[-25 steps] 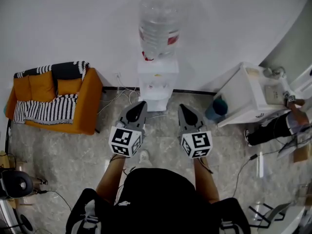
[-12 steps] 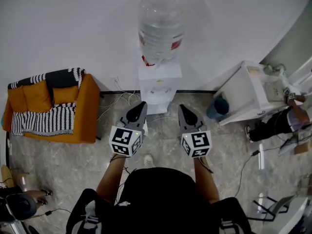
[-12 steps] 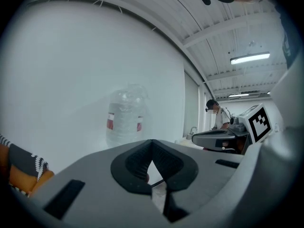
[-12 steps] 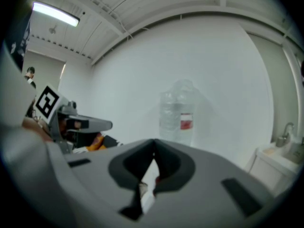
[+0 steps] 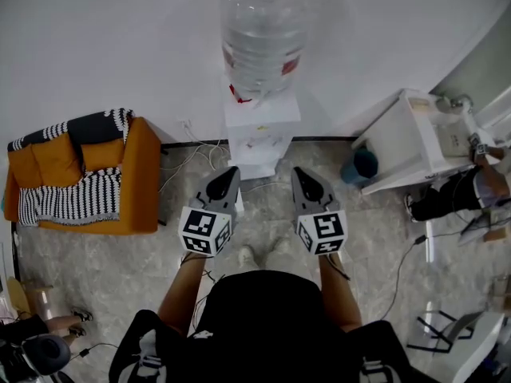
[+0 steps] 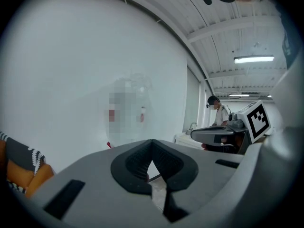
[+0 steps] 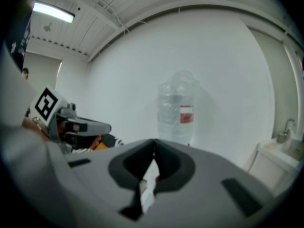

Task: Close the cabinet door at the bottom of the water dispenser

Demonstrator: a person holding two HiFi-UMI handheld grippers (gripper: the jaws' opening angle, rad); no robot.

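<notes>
From the head view, we see the tall white water dispenser [image 5: 261, 130] standing against the white wall, with its clear plastic bottle with a red label [image 5: 260, 30] on top. Both grippers are held side by side in front of it over the grey marbled floor [image 5: 375, 238]. The left gripper [image 5: 232, 171] points at the left of the dispenser's foot and the right gripper [image 5: 298, 172] at its right. Both are near the dispenser but apart from it. The lower front, where the cabinet door sits, is so foreshortened that we cannot tell how the door stands. An orange sofa [image 5: 137, 174] with a black-and-white striped blanket [image 5: 72, 199] stands to the left. A white bench [image 5: 403, 146] with a teal bin [image 5: 363, 164] beside it stands to the right.

In the left gripper view, the left gripper [image 6: 152, 142] has its jaws together with nothing between them. The bottle lies ahead and a little left, under a mosaic patch, and a sliver of white shows below the tips. The right gripper [image 6: 213, 133] reaches in from the right, its marker cube [image 6: 258, 118] behind it.

In the right gripper view, the right gripper [image 7: 154, 142] is likewise closed and empty. The bottle [image 7: 175, 110] rises just right of its tips, and the dispenser body below is hidden behind the jaws. The left gripper [image 7: 88, 126] is at the left.
</notes>
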